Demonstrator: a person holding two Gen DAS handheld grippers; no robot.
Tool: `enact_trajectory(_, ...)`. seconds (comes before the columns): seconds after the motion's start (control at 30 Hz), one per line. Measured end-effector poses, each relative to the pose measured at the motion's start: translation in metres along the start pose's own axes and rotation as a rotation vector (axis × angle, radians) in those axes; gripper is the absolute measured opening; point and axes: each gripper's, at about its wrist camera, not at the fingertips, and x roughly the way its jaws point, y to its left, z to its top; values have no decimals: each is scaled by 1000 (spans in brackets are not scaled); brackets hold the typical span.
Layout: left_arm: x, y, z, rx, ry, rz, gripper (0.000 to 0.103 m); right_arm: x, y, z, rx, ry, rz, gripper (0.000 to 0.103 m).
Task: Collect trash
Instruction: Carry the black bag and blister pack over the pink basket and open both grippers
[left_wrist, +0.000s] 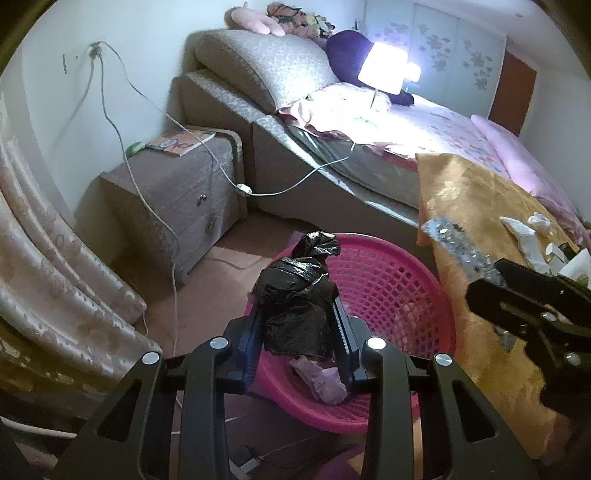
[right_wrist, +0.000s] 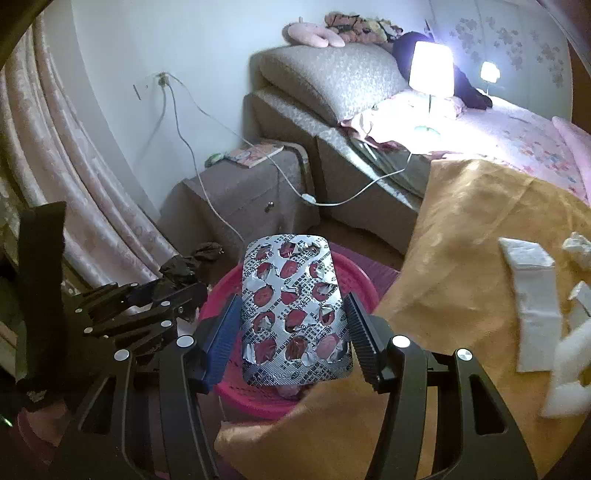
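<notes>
My left gripper (left_wrist: 297, 328) is shut on a knotted black plastic bag (left_wrist: 297, 299) and holds it over the near rim of a pink mesh basket (left_wrist: 399, 291). A pink crumpled wrapper (left_wrist: 323, 382) lies inside the basket. My right gripper (right_wrist: 293, 321) is shut on a silver blister pack (right_wrist: 293, 314) with torn-open cells, above the pink basket (right_wrist: 364, 271). The right gripper and its blister pack also show in the left wrist view (left_wrist: 458, 247). The left gripper with the black bag shows in the right wrist view (right_wrist: 177, 273).
An orange cloth (right_wrist: 472, 236) covers a surface at right, with white paper scraps (right_wrist: 535, 306) on it. A bed (left_wrist: 436, 136) with a lit lamp (left_wrist: 382, 72) stands behind. A nightstand (left_wrist: 173, 195) and hanging white cables (left_wrist: 162, 221) are at left, beside curtains (left_wrist: 55, 280).
</notes>
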Motion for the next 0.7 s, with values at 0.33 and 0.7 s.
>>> enact_trajectory(0.33, 17, -2, -3, -1, 36, -4, 32, 26, -8, 3, 24, 41, -25, 55)
enact_trajectory(0.7, 27, -12, -7, 33, 65, -42, 41, 38, -16, 0, 70, 63, -29, 56)
